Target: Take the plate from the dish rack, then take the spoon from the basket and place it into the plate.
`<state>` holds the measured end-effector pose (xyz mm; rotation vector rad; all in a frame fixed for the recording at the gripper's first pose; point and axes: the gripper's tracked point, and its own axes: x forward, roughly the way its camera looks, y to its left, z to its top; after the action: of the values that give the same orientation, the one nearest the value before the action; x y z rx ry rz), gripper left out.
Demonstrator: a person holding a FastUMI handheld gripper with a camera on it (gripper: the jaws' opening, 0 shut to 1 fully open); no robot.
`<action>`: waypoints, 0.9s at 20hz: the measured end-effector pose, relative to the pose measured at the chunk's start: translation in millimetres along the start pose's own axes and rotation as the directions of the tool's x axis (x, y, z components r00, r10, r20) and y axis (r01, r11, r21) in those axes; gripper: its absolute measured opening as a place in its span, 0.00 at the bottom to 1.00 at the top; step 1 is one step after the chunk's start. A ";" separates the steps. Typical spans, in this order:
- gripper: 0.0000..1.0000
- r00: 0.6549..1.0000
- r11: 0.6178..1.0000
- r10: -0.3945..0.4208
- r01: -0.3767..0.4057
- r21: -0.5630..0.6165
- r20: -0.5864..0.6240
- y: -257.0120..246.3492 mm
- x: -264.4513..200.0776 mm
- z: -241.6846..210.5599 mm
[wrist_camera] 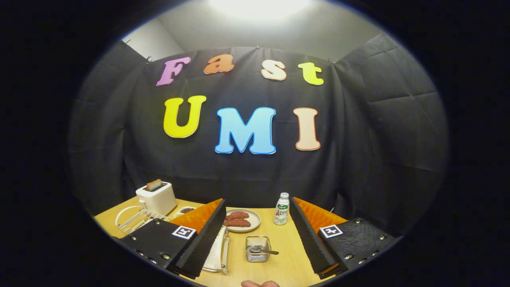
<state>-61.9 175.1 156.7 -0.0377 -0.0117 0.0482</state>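
My gripper (259, 239) hangs above the wooden table (287, 263) with its fingers spread wide and nothing between them. Just ahead, between the fingers, sits the small wire basket (257, 248) with the spoon (263, 251) in it, its handle poking over the right rim. To the left lies the dish rack (135, 220), partly behind my left finger, near the toaster (156, 198). Farther off a plate (243, 220) holds reddish food, a bottle (281, 209) beside it. Bare tabletop surrounds the basket.
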 end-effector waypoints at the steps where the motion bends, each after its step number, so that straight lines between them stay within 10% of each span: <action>1: 0.97 1.000 1.000 0.016 -0.015 0.010 -0.019 7.4 2.1 -0.9; 9: 0.97 0.947 0.975 0.222 -0.215 0.055 -0.233 82.8 36.1 -30.9; 18: 0.99 0.651 0.938 0.333 -0.299 0.173 -0.682 130.5 74.1 -111.2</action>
<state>7.3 304.7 41.5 -0.0102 0.7799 0.3900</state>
